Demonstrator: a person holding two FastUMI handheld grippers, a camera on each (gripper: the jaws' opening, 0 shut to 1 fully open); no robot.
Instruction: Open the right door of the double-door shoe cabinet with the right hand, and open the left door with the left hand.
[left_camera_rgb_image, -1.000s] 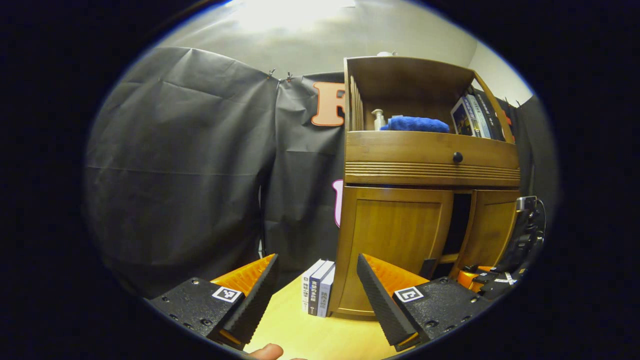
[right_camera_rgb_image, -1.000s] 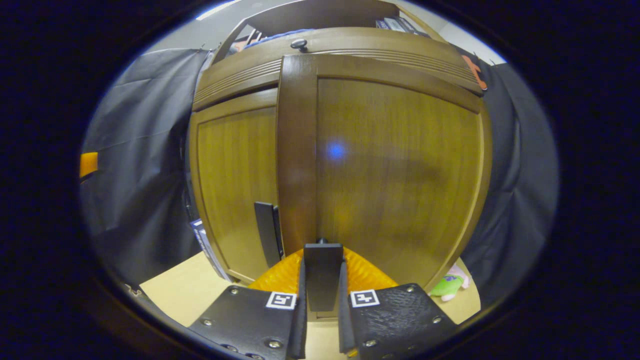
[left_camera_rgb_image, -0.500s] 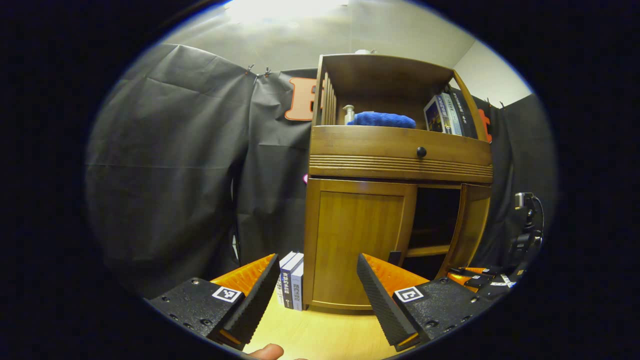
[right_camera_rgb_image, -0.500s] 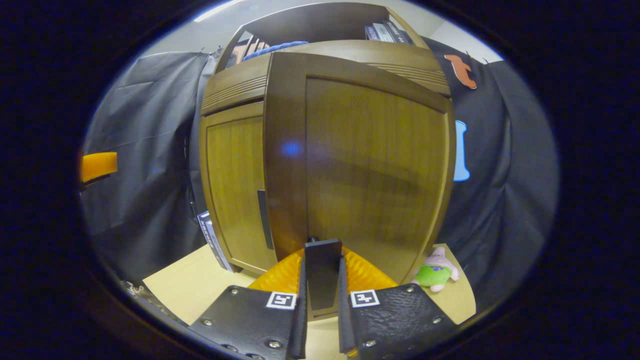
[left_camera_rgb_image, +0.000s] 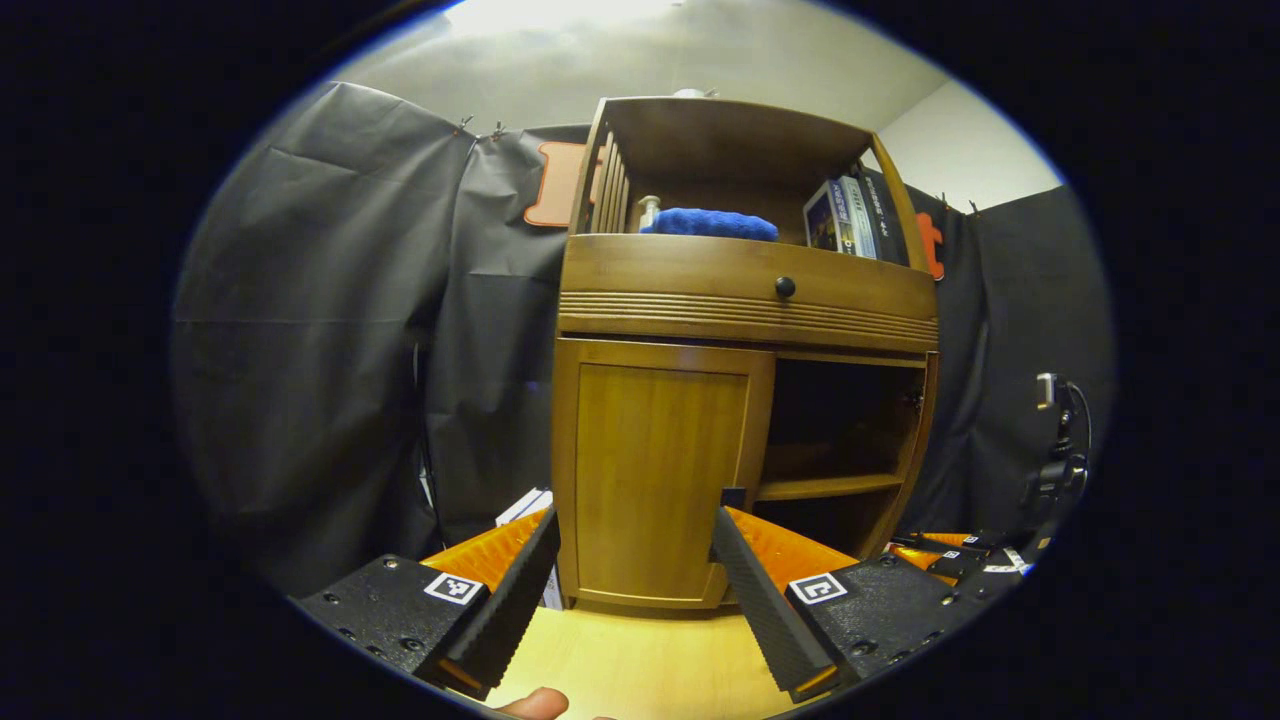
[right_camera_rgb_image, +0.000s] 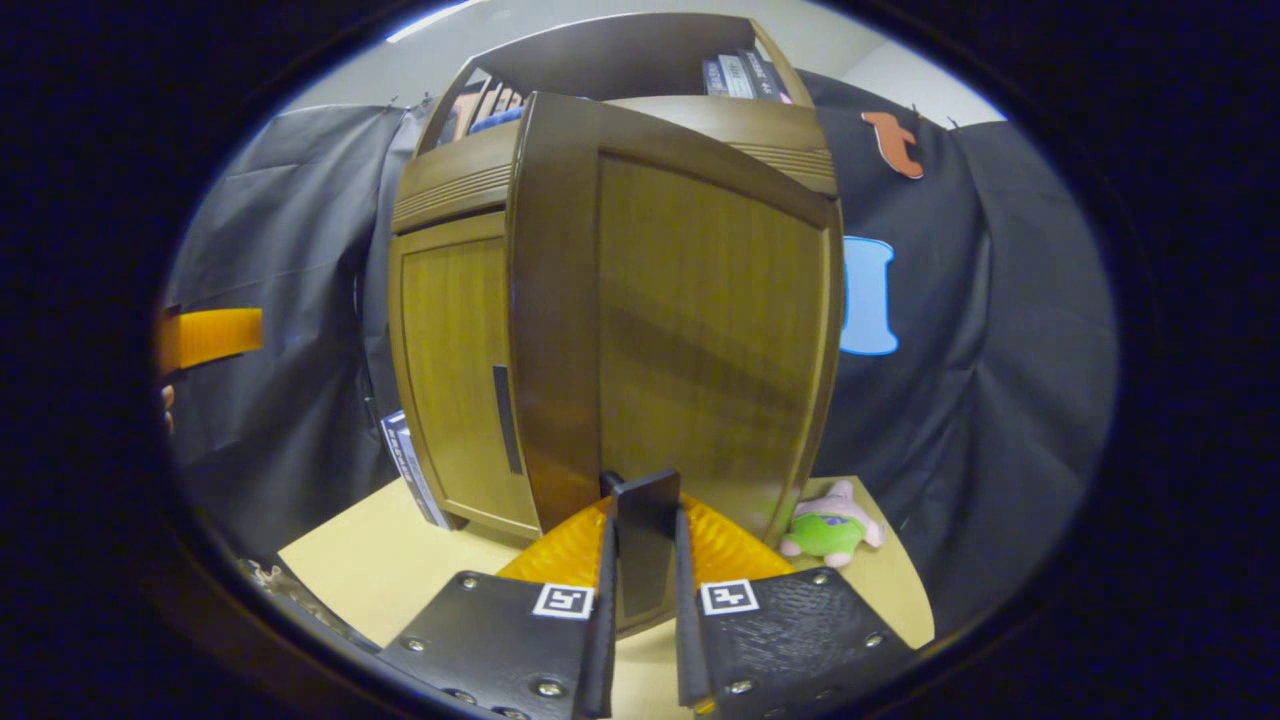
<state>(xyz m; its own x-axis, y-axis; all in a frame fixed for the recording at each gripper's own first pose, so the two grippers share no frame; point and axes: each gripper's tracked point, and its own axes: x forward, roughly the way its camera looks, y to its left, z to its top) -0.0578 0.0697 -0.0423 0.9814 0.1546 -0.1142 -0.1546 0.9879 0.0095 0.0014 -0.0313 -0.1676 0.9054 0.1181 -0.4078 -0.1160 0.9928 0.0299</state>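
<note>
Brown wooden double-door shoe cabinet (left_camera_rgb_image: 745, 300) stands on a pale wooden tabletop (left_camera_rgb_image: 640, 665) against the black cloth wall. Its right door (right_camera_rgb_image: 700, 320) is swung wide open, baring a dark interior with one wooden shelf (left_camera_rgb_image: 825, 487). Right gripper (right_camera_rgb_image: 641, 560), black with orange finger backs, is clamped on that door's flat black handle (right_camera_rgb_image: 643, 540), both fingers pressing it. Left door (left_camera_rgb_image: 650, 470) sits closed, its own black handle (right_camera_rgb_image: 506, 420) untouched. Left gripper (left_camera_rgb_image: 635, 575) hangs before the left door, jaws spread wide, holding nothing. A blue folded cloth (left_camera_rgb_image: 710, 223) and upright books (left_camera_rgb_image: 845, 215) occupy the top compartment. A small green-and-pink plush toy (right_camera_rgb_image: 830, 520) lies on the tabletop beside the open door.
</note>
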